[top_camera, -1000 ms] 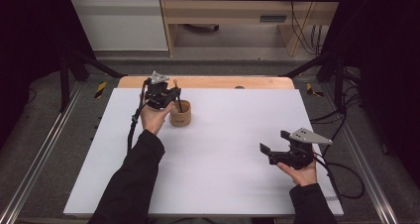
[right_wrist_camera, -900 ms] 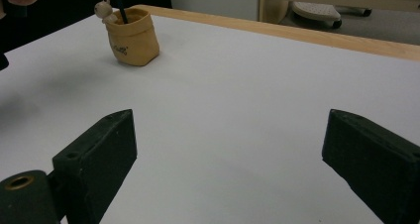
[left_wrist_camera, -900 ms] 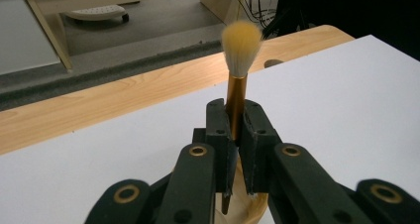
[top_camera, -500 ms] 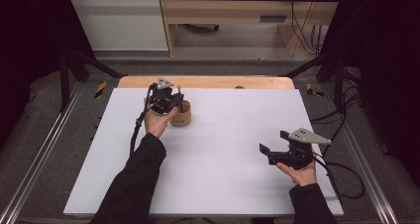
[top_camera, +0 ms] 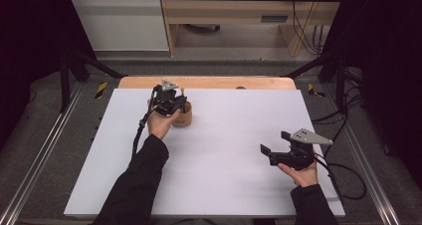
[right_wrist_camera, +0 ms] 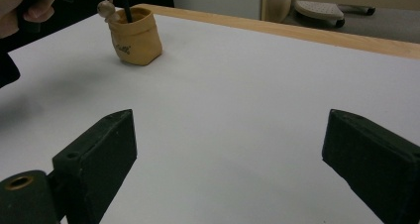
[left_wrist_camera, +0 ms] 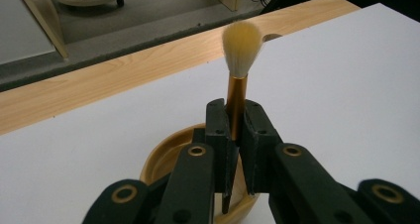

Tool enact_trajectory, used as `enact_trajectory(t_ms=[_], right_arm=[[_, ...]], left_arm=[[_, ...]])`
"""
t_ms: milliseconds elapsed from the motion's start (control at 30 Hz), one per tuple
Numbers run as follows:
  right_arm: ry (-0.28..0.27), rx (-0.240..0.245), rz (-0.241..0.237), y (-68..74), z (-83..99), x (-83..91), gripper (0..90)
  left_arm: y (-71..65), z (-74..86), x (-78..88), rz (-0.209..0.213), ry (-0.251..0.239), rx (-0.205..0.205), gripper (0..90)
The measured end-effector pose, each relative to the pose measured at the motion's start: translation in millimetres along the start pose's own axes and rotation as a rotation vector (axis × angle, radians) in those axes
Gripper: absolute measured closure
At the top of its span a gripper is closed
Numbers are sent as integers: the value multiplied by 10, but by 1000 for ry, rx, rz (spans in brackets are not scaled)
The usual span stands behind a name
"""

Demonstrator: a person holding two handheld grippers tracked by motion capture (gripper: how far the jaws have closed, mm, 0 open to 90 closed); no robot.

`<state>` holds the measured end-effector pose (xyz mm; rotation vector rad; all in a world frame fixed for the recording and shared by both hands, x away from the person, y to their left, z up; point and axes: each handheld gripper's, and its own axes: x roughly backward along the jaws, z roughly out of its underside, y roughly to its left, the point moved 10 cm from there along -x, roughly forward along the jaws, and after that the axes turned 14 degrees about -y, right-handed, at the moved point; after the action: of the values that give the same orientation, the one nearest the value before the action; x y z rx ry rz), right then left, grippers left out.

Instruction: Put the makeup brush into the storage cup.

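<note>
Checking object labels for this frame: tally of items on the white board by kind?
Brush: 1, clamped in the left claw
Tan cup: 1
Claws: 2, the right claw open
Total: 4

white board (top_camera: 219, 180) on wooden table (top_camera: 209, 82) | shelf unit (top_camera: 234, 16) behind | cables (top_camera: 303, 21)

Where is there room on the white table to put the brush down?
The white sheet is bare between the tan cup and the right gripper, and all along its near edge. It is crowded only at the cup, where the left gripper holds the brush.
</note>
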<state>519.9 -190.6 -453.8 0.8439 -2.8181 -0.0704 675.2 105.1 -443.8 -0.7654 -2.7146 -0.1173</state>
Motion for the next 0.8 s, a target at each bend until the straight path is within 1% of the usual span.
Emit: enact_trajectory(t_ms=[33,67,100,167,233,267,333,367,433,533,633,700,800], right_arm=[[2,0,0,2,3,0,70],[2,1,0,2,3,-1,70],[3,0,1,1,2,0,70],[-2,1,0,-2,-4,0,70],[-2,2,0,-2,-5,2,70],[-2,4,0,-5,-5,2,70],[-4,4,0,-5,-6,1,69],[-3,5,0,-5,-5,3,69],[-4,5,2,-10,-7,3,69],[-7,-2,5,-11,-18,14,68],[-11,6,3,-19,-24,21,67],[-14,5,5,-20,-29,22,66],[-20,4,2,-15,-35,22,64]], left_arm=[[1,2,6,-4,0,-8,829],[0,-2,11,-5,-3,-6,827],[0,-11,13,-3,-9,-1,806],[20,-32,30,-14,-15,-1,775],[50,-58,62,-24,-23,12,710],[66,-71,79,-29,-28,10,682],[97,-101,117,-37,-44,12,643],[100,-113,131,-35,-51,20,622],[120,-138,180,-34,-62,22,595],[125,-190,254,-20,-85,39,544],[99,-238,339,10,-100,53,509],[89,-255,385,18,-106,46,486],[51,-271,458,46,-110,48,439]])
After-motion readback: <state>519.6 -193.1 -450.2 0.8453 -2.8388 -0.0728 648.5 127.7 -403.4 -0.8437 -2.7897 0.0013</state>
